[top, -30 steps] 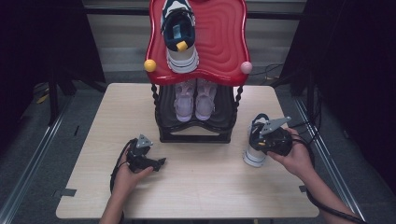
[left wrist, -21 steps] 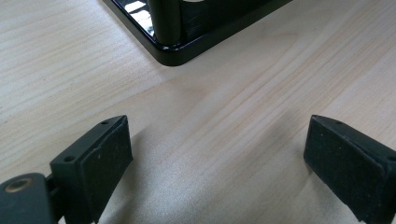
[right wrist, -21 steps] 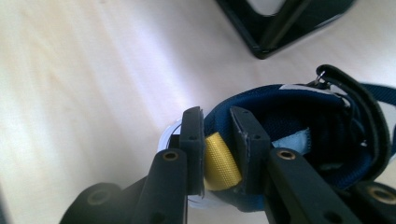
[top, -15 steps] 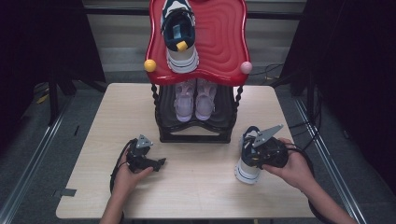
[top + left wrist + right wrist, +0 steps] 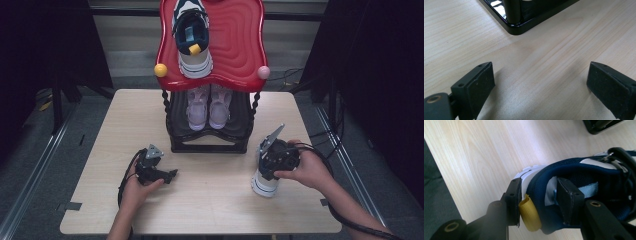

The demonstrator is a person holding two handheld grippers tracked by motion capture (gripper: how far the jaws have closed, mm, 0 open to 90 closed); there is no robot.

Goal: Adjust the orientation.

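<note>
Four shoes: one [image 5: 264, 181] at right claw [image 5: 270, 167], three racked

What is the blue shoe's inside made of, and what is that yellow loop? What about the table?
The shoe collar looks like soft navy mesh fabric: a fine woven grain shows and the padded rim looks matte. The yellow loop seems to be woven ribbon, with a ribbed texture. The table looks like pale wood or a wood-look laminate, smooth, with long grain lines; which one is hard to tell.
</note>
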